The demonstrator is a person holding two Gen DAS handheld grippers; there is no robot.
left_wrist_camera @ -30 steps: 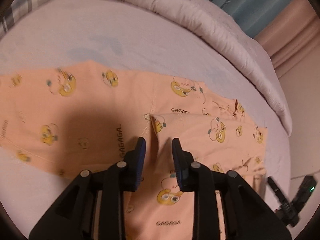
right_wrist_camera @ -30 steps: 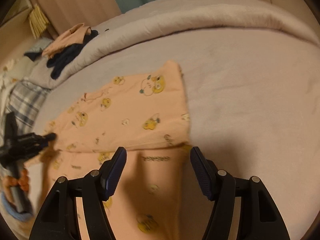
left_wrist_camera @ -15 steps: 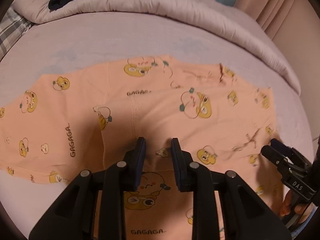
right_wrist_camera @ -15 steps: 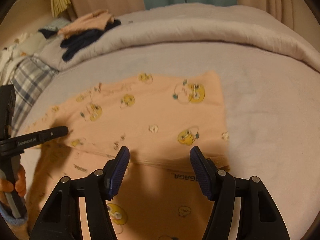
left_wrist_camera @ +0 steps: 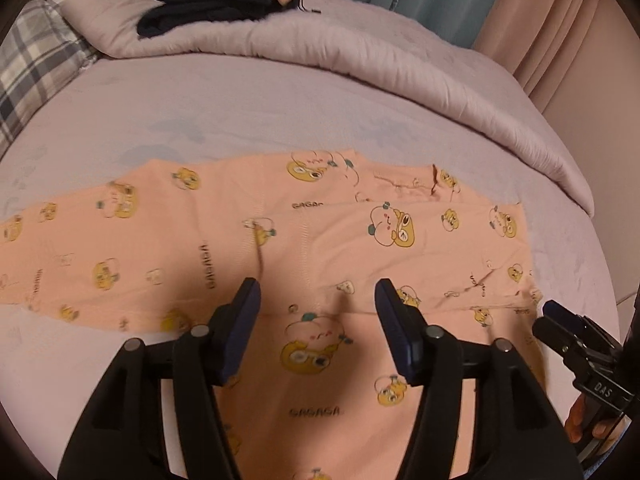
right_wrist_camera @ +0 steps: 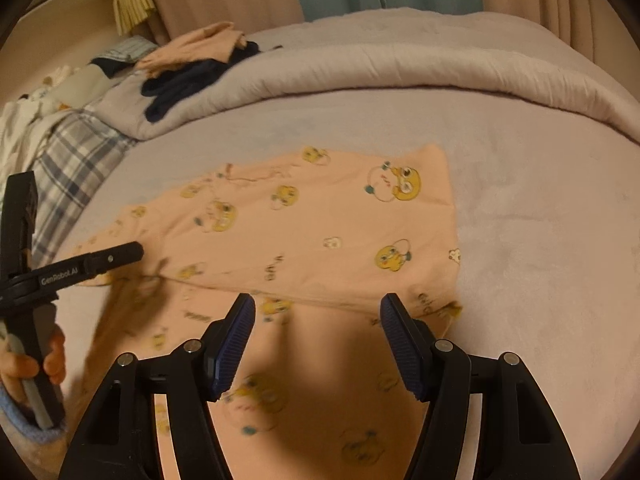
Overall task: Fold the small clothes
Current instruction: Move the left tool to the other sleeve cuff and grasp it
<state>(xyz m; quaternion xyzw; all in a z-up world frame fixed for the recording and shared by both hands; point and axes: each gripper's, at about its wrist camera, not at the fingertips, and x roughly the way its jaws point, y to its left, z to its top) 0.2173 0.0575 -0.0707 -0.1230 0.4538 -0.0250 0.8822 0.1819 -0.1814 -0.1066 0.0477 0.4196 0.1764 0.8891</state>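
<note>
Both jaws stand spread and empty: the left hand-held gripper (left_wrist_camera: 316, 312) and right hand-held gripper (right_wrist_camera: 318, 328) hover over the peach cartoon-print cotton garment (left_wrist_camera: 280, 248), apparently folded once, mid-frame on the lilac bed (left_wrist_camera: 240, 112). Next: pinch an edge, fold again.

Bed (left_wrist_camera: 360, 120) with a pale lilac sheet. Peach cartoon-print garment (left_wrist_camera: 320, 248) lies flat across the near-middle, partly folded over itself. Rolled lilac duvet (left_wrist_camera: 400, 60) runs along the far side; dark navy clothes (left_wrist_camera: 208, 4) with a peach item on top sit on its far-left end. Plaid bedding (right_wrist_camera: 76, 160) at left edge.
</note>
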